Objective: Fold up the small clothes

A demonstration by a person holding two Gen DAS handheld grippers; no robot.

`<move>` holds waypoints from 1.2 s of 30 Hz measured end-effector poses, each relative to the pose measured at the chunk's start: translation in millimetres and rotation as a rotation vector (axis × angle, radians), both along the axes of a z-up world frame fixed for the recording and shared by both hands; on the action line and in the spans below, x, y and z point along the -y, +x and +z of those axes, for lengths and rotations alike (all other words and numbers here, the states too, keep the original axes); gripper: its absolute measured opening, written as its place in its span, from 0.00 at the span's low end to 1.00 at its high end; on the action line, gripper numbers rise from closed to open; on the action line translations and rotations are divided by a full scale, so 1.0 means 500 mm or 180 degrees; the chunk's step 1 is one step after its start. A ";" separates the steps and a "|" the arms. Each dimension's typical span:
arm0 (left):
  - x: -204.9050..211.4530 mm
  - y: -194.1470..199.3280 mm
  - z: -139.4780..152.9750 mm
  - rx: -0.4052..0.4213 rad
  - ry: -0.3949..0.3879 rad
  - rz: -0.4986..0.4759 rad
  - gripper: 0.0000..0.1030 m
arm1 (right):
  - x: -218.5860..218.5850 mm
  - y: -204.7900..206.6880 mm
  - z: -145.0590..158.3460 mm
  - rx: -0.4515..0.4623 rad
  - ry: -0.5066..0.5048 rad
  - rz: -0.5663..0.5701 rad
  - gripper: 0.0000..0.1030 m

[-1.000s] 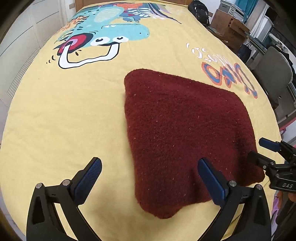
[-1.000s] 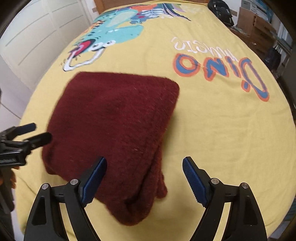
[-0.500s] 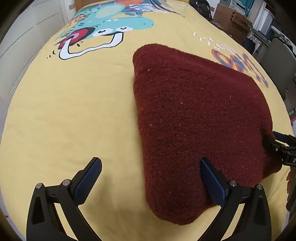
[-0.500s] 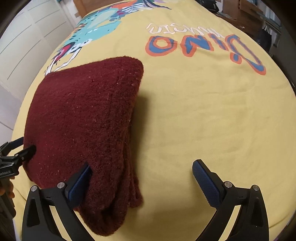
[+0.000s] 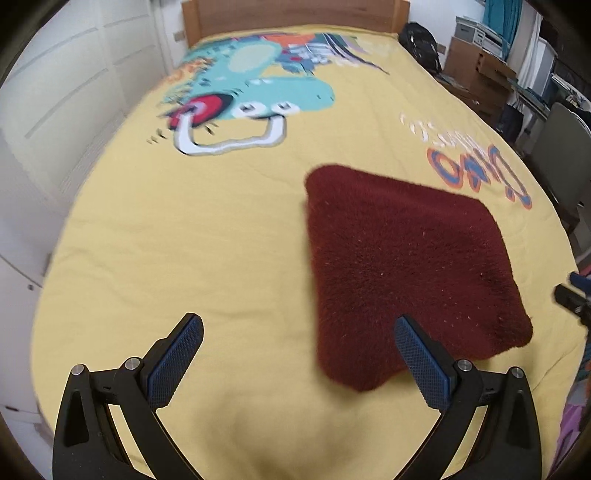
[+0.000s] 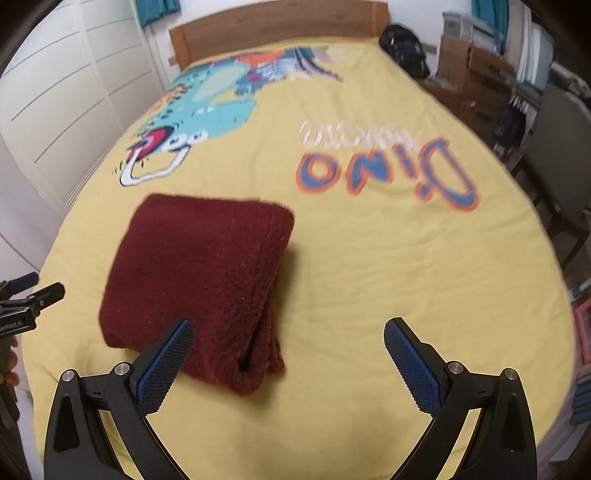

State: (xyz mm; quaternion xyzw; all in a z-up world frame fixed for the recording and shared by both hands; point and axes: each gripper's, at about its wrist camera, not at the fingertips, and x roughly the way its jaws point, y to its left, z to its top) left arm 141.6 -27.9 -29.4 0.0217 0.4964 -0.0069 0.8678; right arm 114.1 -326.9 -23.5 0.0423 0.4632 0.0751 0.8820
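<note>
1. A dark red fuzzy garment (image 5: pixel 402 266) lies folded into a rough square on the bed (image 5: pixel 207 240), near the foot end.
2. In the right wrist view the garment (image 6: pixel 199 280) shows stacked layers along its right edge, thick at the near corner.
3. The bed has a yellow cover printed with a teal dinosaur (image 6: pixel 207 110) toward the wooden headboard (image 6: pixel 280 29), and orange and blue lettering (image 6: pixel 384 170) to the right of the garment.
4. The left gripper (image 5: pixel 299 354) has its jaws wide apart with nothing between them; they hang over bare yellow cover, with the right finger in front of the garment's near edge.
5. The right gripper (image 6: pixel 288 358) also has its jaws spread fully wide and grips nothing; its left finger overlaps the garment's near edge in the view, and whether it touches the cloth cannot be told.
6. Each gripper's tip shows at the edge of the other's view, on opposite sides of the garment and clear of it.
7. A white panelled wall (image 6: pixel 66 92) runs along the left side of the bed; cardboard boxes (image 6: pixel 472 81) and a chair (image 5: pixel 561 155) stand to the right.
</note>
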 end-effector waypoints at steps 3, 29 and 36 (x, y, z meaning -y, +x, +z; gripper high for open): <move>-0.010 -0.042 0.039 0.0082 0.0133 0.0045 0.99 | 0.010 -0.045 0.042 0.0119 -0.0067 -0.0033 1.00; -0.030 -0.163 0.029 -0.0046 0.0201 0.0178 0.99 | 0.047 -0.169 0.054 0.0104 -0.0227 -0.0238 1.00; -0.031 -0.165 0.030 -0.0054 0.0241 0.0200 0.99 | 0.053 -0.169 0.045 0.0055 -0.0228 -0.0248 1.00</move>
